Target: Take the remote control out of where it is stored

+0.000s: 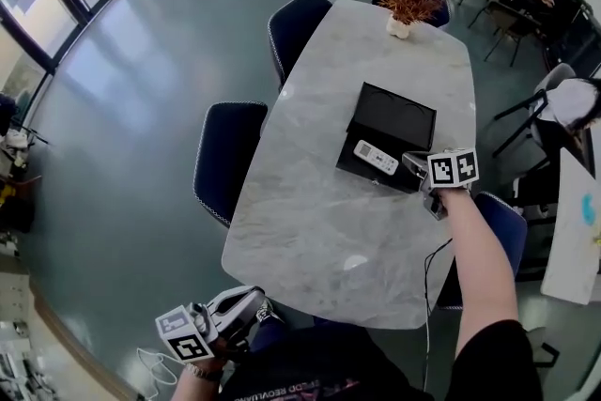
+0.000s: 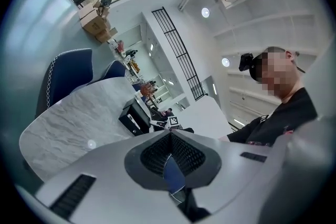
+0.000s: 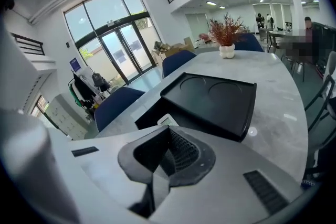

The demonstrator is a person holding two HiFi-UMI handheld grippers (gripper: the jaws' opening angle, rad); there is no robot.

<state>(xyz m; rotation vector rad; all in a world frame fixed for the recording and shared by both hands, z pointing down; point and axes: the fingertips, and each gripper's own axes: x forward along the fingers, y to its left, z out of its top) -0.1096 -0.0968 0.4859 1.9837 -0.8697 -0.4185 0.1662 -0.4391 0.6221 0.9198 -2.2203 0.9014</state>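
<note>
**A:** Entry one: remote control, whereabouts?

**B:** White remote control (image 1: 376, 157), lying in the open black storage box (image 1: 394, 113) on the marble table (image 1: 310, 230). Not lifted.

**A:** Right gripper?

**B:** Right gripper (image 1: 413, 164) at the box's edge, just beside the remote. Its jaws are pressed together and hold nothing.

**A:** Left gripper?

**B:** Left gripper (image 1: 249, 307) off the table's near corner, well apart from the box, jaws together, empty.

**A:** Status?

**B:** Lid up. Grasp and removal both outstanding, by my reckoning.
</note>
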